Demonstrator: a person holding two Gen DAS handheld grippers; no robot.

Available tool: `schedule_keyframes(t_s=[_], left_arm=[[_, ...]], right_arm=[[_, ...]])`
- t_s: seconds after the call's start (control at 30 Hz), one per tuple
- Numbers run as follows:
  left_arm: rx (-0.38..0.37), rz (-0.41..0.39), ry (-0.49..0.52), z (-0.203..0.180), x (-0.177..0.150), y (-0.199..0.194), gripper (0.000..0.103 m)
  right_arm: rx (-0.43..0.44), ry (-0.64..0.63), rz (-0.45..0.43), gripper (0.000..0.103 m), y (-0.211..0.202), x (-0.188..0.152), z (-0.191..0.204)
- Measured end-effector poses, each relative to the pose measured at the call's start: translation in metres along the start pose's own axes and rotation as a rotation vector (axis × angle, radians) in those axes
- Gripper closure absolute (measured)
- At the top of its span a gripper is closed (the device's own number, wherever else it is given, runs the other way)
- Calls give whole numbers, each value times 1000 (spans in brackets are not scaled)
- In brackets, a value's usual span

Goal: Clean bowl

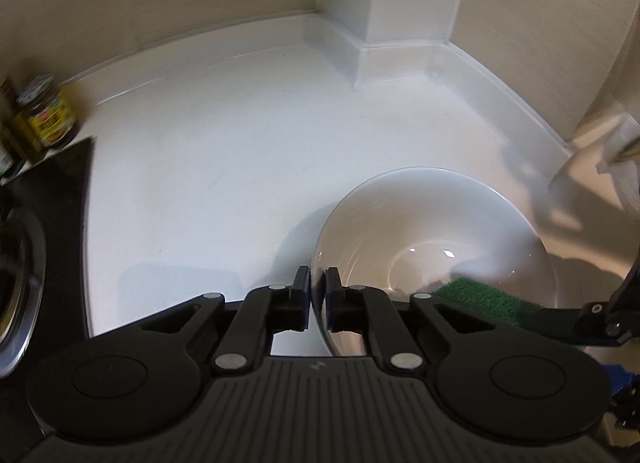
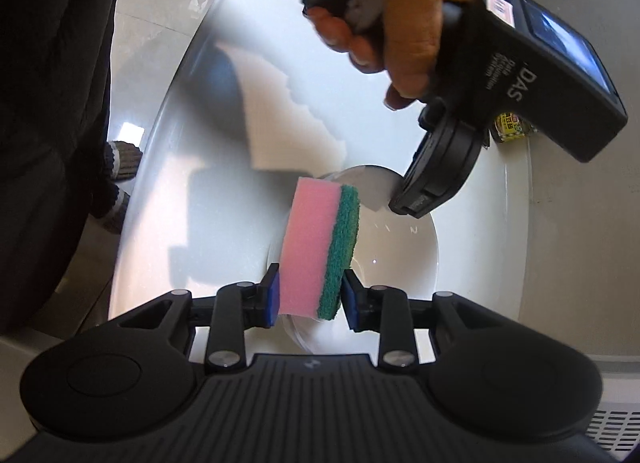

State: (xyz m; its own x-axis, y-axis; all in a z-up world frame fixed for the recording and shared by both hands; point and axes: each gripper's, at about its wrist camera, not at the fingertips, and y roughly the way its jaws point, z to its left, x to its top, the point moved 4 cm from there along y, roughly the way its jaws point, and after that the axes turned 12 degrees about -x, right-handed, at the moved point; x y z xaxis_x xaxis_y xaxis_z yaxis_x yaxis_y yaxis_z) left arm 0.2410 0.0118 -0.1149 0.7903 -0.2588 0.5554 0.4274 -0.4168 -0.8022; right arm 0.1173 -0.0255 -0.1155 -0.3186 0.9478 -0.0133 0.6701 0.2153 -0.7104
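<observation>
A white bowl (image 1: 432,239) stands on the white counter (image 1: 240,135). My left gripper (image 1: 317,283) is shut on the bowl's near left rim, one pad inside the wall and one outside. A green scouring face of the sponge (image 1: 484,299) shows inside the bowl. In the right wrist view my right gripper (image 2: 310,295) is shut on the pink and green sponge (image 2: 316,247), held upright over the bowl (image 2: 400,259). The left gripper (image 2: 404,203) reaches the bowl's far rim there, carried by a hand (image 2: 412,23).
A yellow-labelled jar (image 1: 48,115) stands at the far left beside a black hob (image 1: 60,191) with a metal ring (image 1: 20,263). A white wall column (image 1: 392,3) juts into the back corner. A person's dark trousers and slippered feet (image 2: 120,159) are beyond the counter edge.
</observation>
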Motion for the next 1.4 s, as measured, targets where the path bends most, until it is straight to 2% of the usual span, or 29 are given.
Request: schedule_keyframes(t_s=[0.07,0.2,0.3,0.37,0.53,0.67,0.73,0.87,1.03,1.23,1.4], left_arm=[[-12,-2,-8,0,3,2,97],[-9,-14,-69,-3,0,0,97],[-13,-53,-141,-2,-16,-14,86],[-16,-73,-179,-3,-27,-23,86],[14,-65,-154,-7,-30,-21,87],[44,-39,-64,-11,-19,-13,92],[35,-17,-1,-11,-13,-10,92],[6,11,58,-9,-4,-6,90],[10,8,29,-6,1,-4,90],[9,-42,-89,-9,-22,-30,85],[34,-66,-124,-19,-37,-39,85]], right_arm=[[-16,-39,23,76,3,-9,2],[-22,-16,48,76,9,-12,-1],[-27,1,49,76,11,-10,-1],[-28,6,52,76,14,-10,-3],[-25,-11,60,76,3,-10,9],[-24,-2,35,76,-2,-2,11],[-23,0,31,76,-4,-2,11],[-29,-19,44,76,-3,-7,11],[-41,-12,67,76,3,-12,10],[-47,4,77,76,5,-11,13],[-55,11,93,76,11,-11,11]])
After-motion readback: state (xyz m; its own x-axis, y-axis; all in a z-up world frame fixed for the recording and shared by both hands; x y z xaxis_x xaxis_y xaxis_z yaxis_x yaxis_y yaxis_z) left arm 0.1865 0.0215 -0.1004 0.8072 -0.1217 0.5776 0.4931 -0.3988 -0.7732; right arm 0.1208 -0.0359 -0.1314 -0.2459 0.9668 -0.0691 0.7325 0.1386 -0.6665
